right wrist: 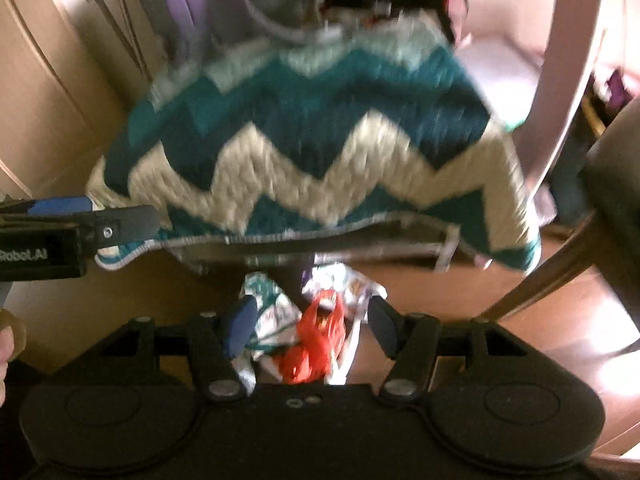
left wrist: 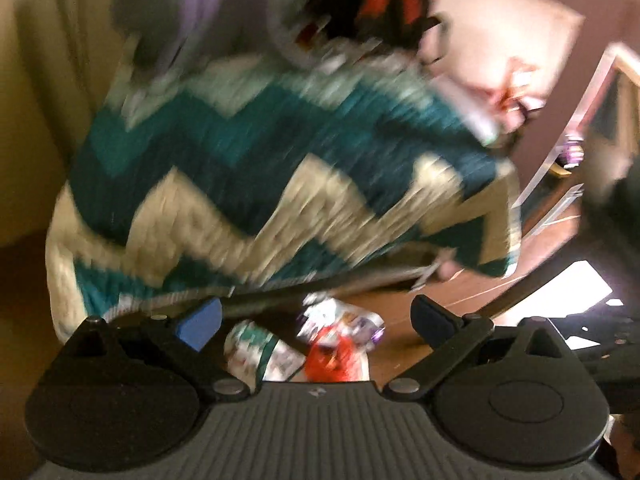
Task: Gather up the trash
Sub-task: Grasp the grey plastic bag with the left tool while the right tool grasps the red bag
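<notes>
A small heap of trash lies on the brown floor just in front of a bed's edge: a red wrapper [left wrist: 332, 360] [right wrist: 316, 340], a teal-and-white wrapper [left wrist: 256, 348] [right wrist: 268, 300] and a white printed wrapper [left wrist: 340, 320] [right wrist: 352, 284]. My left gripper [left wrist: 314, 312] points down at the heap with its jaws spread wide and nothing gripped. My right gripper [right wrist: 310, 306] is also open, and the heap shows between its fingers, blurred like the floor. In the right wrist view, one of the left gripper's fingers [right wrist: 128, 220] reaches in from the left.
A teal, white and cream zigzag blanket [left wrist: 280, 160] [right wrist: 320, 140] covers the bed and hangs over its dark frame [right wrist: 320, 248] above the trash. Clothes hang behind. A curved wooden leg [right wrist: 540, 280] stands at the right. A hand [right wrist: 4, 344] shows at the left edge.
</notes>
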`<state>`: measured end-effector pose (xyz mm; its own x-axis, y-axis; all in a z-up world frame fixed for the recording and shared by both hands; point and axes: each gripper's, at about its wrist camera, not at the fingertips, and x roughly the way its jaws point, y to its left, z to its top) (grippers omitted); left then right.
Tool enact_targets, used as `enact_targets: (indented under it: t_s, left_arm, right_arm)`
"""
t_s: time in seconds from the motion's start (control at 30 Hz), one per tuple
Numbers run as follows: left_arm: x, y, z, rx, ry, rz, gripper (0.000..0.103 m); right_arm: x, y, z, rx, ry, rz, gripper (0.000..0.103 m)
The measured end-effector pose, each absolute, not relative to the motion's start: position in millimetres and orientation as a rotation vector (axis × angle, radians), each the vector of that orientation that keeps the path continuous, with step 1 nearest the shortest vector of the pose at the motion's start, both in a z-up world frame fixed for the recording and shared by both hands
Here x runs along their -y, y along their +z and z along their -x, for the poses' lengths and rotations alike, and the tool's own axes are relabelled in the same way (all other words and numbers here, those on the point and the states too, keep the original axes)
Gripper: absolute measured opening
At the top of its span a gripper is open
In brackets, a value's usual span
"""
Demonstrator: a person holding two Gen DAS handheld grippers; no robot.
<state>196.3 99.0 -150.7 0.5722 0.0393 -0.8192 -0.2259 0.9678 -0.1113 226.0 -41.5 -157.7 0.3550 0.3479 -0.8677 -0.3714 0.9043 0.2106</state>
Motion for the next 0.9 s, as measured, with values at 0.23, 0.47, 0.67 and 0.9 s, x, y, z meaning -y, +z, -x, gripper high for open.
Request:
enact_targets:
  t_s: [0.23,0.47,0.67,0.9]
  left_arm:
    - [-133,-270,-204,-1.197,0.362,0.414,0.101]
    - [-159,-386,-204,-1.47,0.513,0.343,0.101]
    - [-180,-459,-193,-1.644,0.57,0.497,0.101]
    - [-178,-517,-195,-1.761,0.549,0.533,0.101]
  right_arm:
    - [17,-253,-260,-1.281,0.438,0.005,0.061]
    - [-12,-346,-290,-1.441,0.373,-0.046,0.061]
    - [-30,-410,-296,-1.603,0.364,-0.141,0.061]
    - [-40,-475,-298,-1.758,0.243,-0.238,0.061]
